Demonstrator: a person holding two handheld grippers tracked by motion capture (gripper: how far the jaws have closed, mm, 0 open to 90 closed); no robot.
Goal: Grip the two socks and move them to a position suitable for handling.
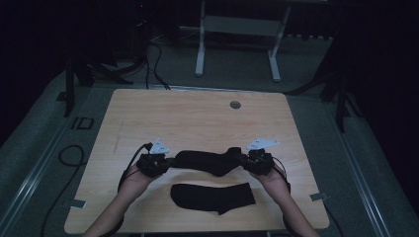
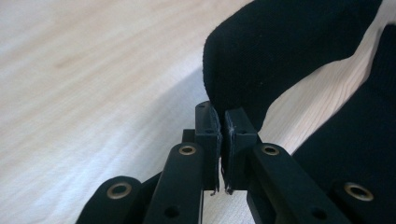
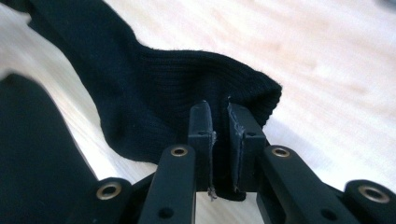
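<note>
While both sets of jaws are pinched nearly closed on its ends, left gripper (image 1: 154, 164) and right gripper (image 1: 258, 161) stretch one sock (image 1: 210, 162) mid-frame, likely to align it over the flat sock (image 1: 212, 197) below. Black, ribbed knit, sagging centrally; table (image 1: 197, 118) pale wood.

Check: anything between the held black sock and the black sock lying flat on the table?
Nothing visible. The held black fabric sock hangs between the left gripper and right gripper, with bare light wooden table between it and the flat black fabric sock nearer the person.
</note>
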